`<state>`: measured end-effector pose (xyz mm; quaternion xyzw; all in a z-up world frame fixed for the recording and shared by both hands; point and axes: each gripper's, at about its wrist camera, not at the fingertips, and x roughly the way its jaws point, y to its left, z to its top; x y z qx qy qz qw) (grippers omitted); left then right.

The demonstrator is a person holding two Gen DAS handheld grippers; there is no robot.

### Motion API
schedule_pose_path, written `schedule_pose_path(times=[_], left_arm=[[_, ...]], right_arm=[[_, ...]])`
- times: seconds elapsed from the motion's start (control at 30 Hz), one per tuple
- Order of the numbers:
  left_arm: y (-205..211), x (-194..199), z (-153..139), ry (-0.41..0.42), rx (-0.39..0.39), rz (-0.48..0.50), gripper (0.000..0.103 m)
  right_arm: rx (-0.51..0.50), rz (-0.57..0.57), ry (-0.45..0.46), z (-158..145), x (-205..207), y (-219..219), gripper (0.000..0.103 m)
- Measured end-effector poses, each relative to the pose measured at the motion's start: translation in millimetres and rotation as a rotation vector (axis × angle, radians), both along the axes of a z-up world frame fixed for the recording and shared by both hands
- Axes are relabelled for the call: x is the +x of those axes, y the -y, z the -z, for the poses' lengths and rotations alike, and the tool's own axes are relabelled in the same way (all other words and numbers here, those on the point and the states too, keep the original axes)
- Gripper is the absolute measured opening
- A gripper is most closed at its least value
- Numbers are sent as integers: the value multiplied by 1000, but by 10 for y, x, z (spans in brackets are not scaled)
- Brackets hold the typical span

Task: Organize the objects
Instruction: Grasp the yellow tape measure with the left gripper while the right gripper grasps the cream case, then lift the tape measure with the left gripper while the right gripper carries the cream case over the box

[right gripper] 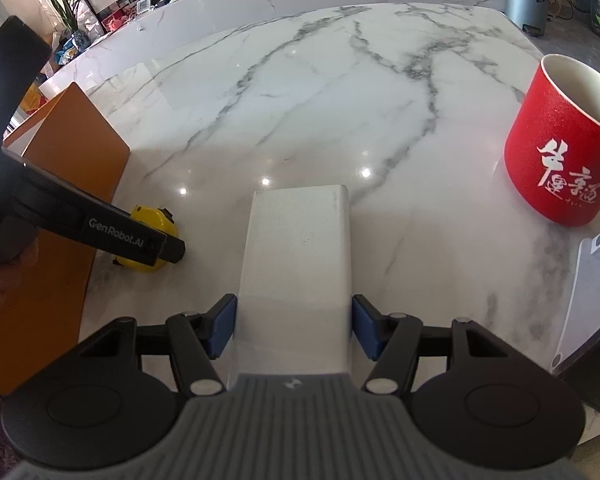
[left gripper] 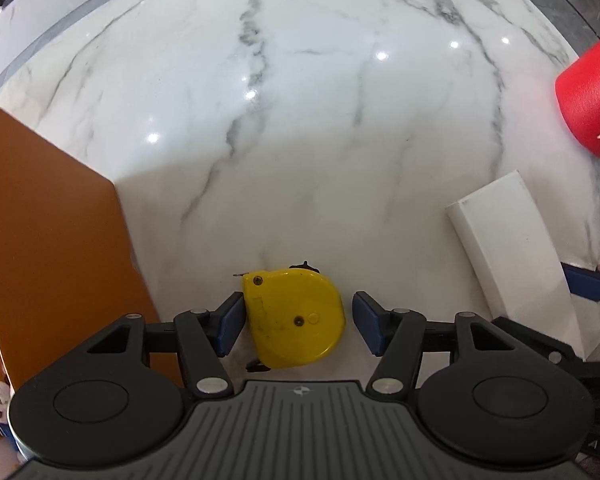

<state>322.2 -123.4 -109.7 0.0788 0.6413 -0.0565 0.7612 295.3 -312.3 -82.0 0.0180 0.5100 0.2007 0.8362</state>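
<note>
A yellow tape measure [left gripper: 296,316] lies on the marble table [left gripper: 300,120], between the fingers of my left gripper [left gripper: 298,326]. The left pad touches its side and the right pad stands a little apart, so the jaws are open around it. It also shows in the right wrist view [right gripper: 150,220], partly hidden by the left gripper's body. A white box [right gripper: 296,264] lies between the fingers of my right gripper [right gripper: 294,328]; both blue pads sit at its sides, and I cannot tell if they press it. The box also shows in the left wrist view [left gripper: 512,248].
An orange open box [right gripper: 76,132] stands at the left, close to the tape measure. A red mug with white characters [right gripper: 560,152] stands at the right. A clear plastic item [right gripper: 588,300] lies near the right front edge. A counter with clutter runs behind the table.
</note>
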Motion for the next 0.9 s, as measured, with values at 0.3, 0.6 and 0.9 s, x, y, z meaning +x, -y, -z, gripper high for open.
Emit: schedule_pose_path(times=[0.3,0.6,0.9], left_arm=[[-54,-86,-58,36,-45,-7,60],[7,-334,-608,134,-148,86,60],[-411,-632,-1189,239,-200,87,60]], right_arm=[[-17,-14,20,-26,-22,-43,67],[-39,5,-7,1,-28,-93,65],[-77,4,1,-171,-100,-169,63]])
